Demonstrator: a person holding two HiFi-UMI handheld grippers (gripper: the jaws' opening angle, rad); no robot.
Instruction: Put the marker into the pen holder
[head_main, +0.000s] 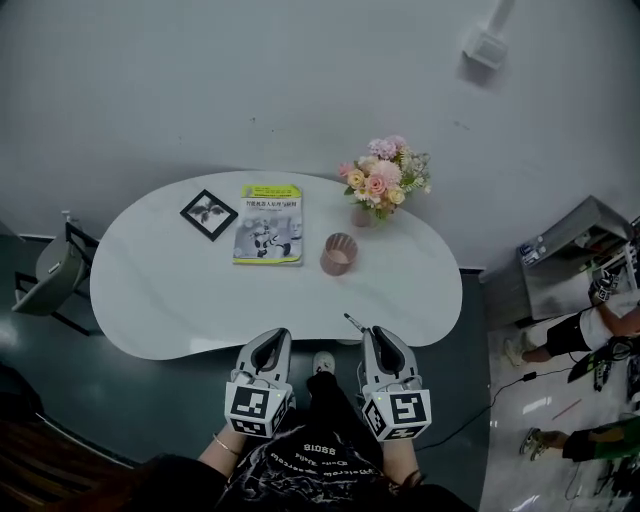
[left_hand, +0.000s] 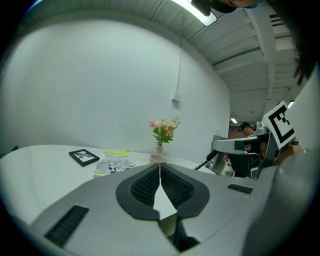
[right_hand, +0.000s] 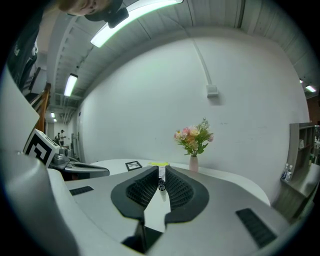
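A black marker (head_main: 352, 321) sticks out leftward and forward from my right gripper (head_main: 375, 333), which is shut on it just over the front edge of the white table (head_main: 160, 300). The right gripper view shows the marker's end (right_hand: 161, 186) pinched between the ribbed pads. The pink pen holder (head_main: 339, 254) stands upright near the table's middle, ahead of both grippers and a little to the left of the right one. My left gripper (head_main: 275, 337) hovers beside the right one, jaws shut with nothing between them. The left gripper view has the holder (left_hand: 158, 159) straight ahead and the marker (left_hand: 205, 162) to the right.
A magazine (head_main: 268, 224) and a black picture frame (head_main: 209, 214) lie left of the holder. A vase of flowers (head_main: 385, 180) stands behind it to the right. A chair (head_main: 55, 270) is at the table's left end, and a metal shelf (head_main: 570, 260) and people's legs (head_main: 590, 330) at the right.
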